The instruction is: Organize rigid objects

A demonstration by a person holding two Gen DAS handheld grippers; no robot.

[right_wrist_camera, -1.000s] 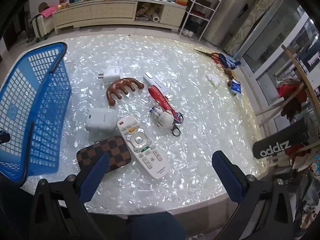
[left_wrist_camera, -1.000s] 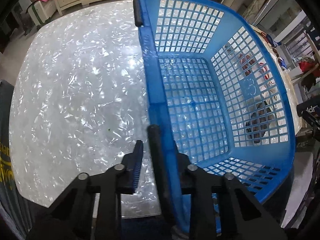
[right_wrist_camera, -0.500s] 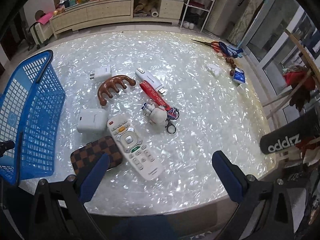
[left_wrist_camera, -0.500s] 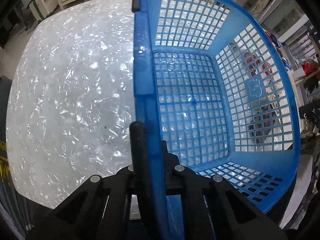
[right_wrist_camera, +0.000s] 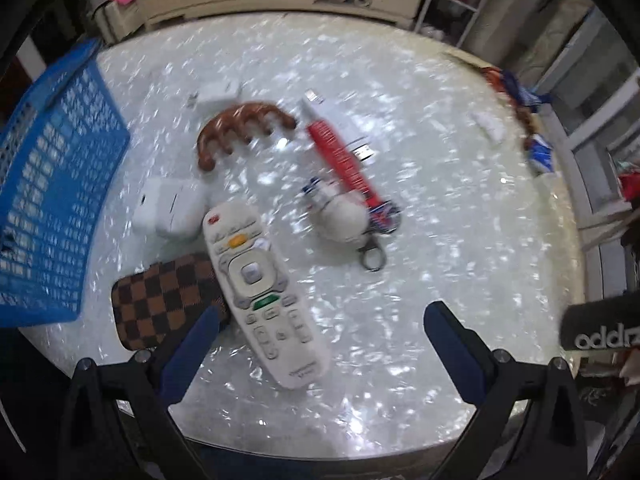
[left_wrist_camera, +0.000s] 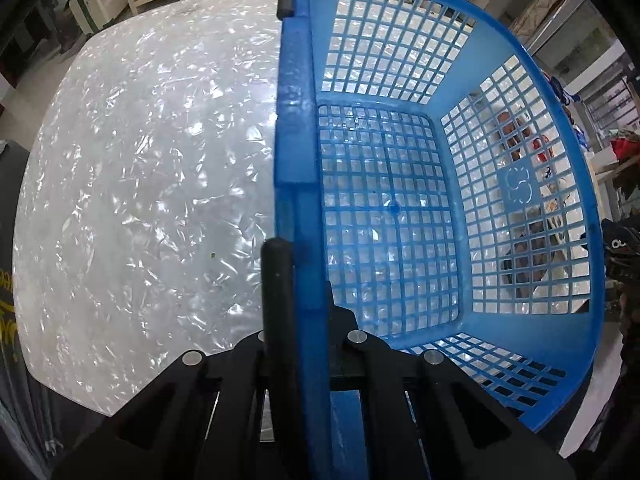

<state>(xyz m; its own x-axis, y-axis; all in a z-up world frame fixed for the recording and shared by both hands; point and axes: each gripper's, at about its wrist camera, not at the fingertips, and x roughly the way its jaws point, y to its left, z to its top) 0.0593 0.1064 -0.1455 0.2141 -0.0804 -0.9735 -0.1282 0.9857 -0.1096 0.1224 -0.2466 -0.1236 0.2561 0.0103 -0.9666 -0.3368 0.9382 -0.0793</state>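
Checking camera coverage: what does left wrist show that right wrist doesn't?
Left wrist only: left gripper shut on the blue basket rim, and the basket's empty inside. Right wrist only: open right gripper, white remote, checkered case, wooden comb, red lanyard. Both: the basket and the pearly table.

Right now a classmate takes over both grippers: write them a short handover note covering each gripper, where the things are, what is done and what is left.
Left gripper: shut on the rim of the blue basket, which is empty.
Right gripper: open, holding nothing, above the near end of the white remote.
On the table: remote overlapping the checkered case, white box, brown wooden massager, small white adapter, red lanyard with a white figure keychain.
Done: basket gripped. Nothing sorted.
Left: move every item into the basket, probably the remote first.
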